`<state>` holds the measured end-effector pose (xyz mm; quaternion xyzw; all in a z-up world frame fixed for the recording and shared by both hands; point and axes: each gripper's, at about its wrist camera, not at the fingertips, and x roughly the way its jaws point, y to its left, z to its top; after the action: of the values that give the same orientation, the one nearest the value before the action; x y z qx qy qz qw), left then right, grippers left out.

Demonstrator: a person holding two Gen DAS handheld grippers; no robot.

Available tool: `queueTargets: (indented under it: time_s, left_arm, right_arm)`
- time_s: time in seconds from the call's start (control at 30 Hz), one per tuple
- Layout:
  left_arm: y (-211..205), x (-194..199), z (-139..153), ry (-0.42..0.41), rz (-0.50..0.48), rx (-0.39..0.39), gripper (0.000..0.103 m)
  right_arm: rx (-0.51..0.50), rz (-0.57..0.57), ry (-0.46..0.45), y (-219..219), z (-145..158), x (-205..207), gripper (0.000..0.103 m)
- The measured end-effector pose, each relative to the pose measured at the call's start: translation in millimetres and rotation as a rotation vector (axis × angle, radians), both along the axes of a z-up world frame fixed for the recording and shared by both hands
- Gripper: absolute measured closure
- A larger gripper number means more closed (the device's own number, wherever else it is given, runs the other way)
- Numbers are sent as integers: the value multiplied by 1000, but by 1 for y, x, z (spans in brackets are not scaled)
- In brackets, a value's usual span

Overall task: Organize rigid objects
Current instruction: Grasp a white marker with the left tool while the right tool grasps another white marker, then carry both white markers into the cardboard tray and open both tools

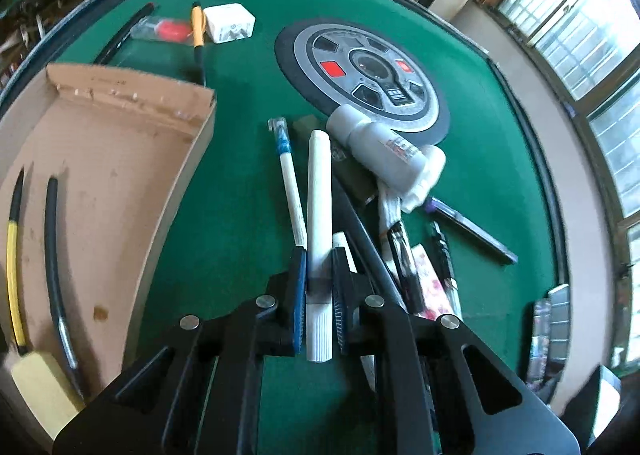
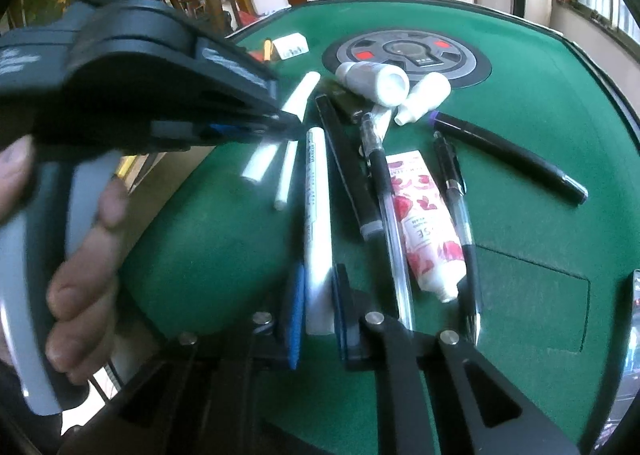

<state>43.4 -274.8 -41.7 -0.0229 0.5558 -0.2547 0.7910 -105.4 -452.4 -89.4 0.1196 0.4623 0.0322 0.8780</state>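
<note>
The left hand-held gripper (image 1: pixel 320 291) is clenched on a thick white marker (image 1: pixel 319 215), its pads pressing both sides of the barrel near the ribbed end. The right hand-held gripper (image 2: pixel 318 295) grasps a slimmer white pen (image 2: pixel 316 215) the same way. Both lie in the heap of pens and bottles on the green surface (image 1: pixel 240 195); the cardboard box (image 1: pixel 120 159) sits to the left, already holding a yellow pen and a black one. To do this well, I judge each should lift straight up first so the neighbouring thin pen (image 1: pixel 290 183) and black pen (image 2: pixel 352 167) are not dragged, then carry level to the box, one hand ahead of the other to avoid clashing.
</note>
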Motion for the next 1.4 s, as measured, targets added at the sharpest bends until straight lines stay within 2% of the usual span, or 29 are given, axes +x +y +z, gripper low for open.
queueTargets:
  time_s: [0.2,0.53,0.63,0.97,1.2,1.4]
  left_arm:
    - [29,-20,18,32,14,-93,91]
    - [78,-47,44,30,42,-151,91]
    - [91,-49,49,21,58,-164,91]
    - [144,-44,58,4,148,-210,91]
    - [181,-32,61,-4,222,-227,91]
    - [204,-14,52,14,275,-215,91]
  right_arm:
    - [1,-8,9,2,-1,8,90]
    - [-20,-39,4,13,-2,23,91]
    - [48,-40,-8,15,-1,17,91]
    - [178,-39,-50,21,7,19,91]
    - [234,-42,-130,30,29,20,91]
    - [229,-44,-205,44,59,24,91]
